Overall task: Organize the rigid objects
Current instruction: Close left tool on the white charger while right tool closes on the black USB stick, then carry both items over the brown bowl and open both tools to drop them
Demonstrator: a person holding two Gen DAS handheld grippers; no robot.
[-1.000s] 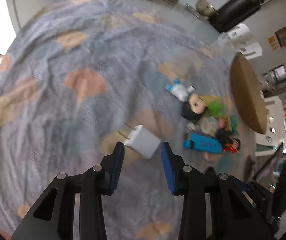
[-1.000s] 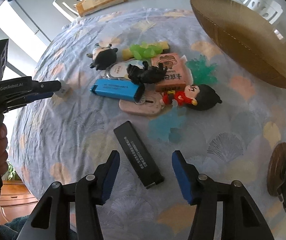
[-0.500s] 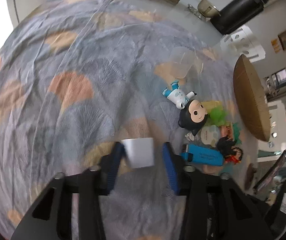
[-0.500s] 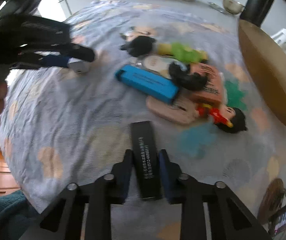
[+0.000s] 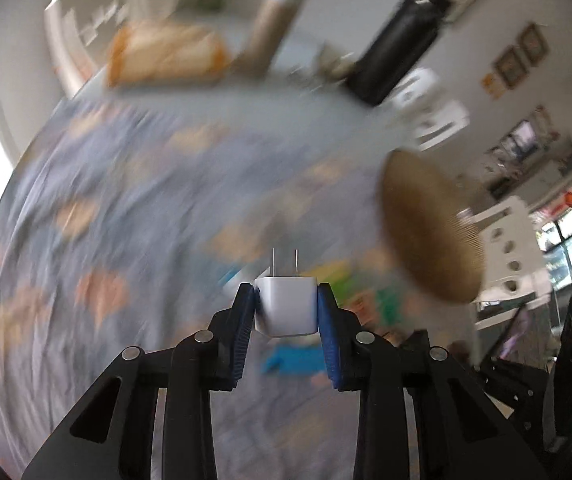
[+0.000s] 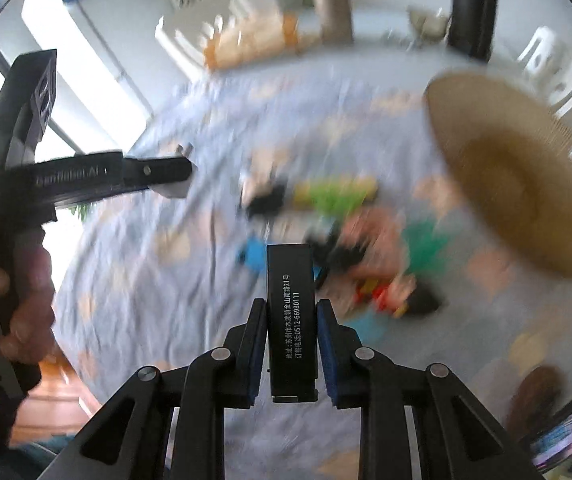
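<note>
With the left gripper (image 5: 286, 312) clamped on the charger (image 5: 286, 306) at its jaw tips, prongs forward, and the right gripper (image 6: 290, 334) clamped on the black bar (image 6: 290, 320), which overhangs ahead, either object may twist or slip out during a fast carry toward the basket (image 6: 526, 184).
</note>
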